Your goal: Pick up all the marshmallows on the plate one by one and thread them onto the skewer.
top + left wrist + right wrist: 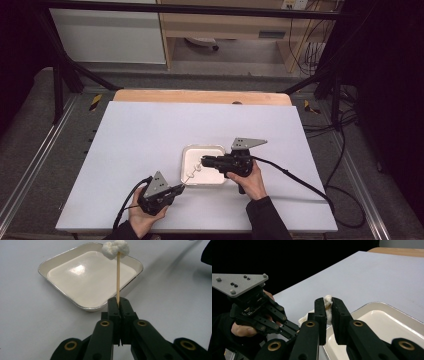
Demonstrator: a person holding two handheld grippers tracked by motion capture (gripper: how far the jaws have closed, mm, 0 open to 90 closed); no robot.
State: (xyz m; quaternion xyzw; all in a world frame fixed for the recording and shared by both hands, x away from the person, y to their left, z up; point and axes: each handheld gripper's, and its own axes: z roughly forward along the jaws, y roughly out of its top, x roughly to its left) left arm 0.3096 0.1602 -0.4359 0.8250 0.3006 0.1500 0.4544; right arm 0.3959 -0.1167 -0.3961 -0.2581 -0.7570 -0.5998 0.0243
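Note:
My left gripper (119, 300) is shut on the lower end of a thin wooden skewer (118, 275). The skewer stands up along the jaws and carries two soft white lumps (115, 248) at its tip, over the far rim of a shallow white tray (62, 261). In the high view the left gripper (181, 187) points up and right at the tray (216, 149) from its front left corner. My right gripper (327, 301) is shut on another white lump (328, 299), just left of the tray (402, 312). Its jaws (203, 161) reach left over the tray, close to the skewer's tip.
The tray lies on a large white sheet (150, 135) over a wooden table (200, 96). The left gripper with its grey plate (239, 283) and the hand on it sit left of the right jaws. Black cables (300, 182) trail off the table's right side.

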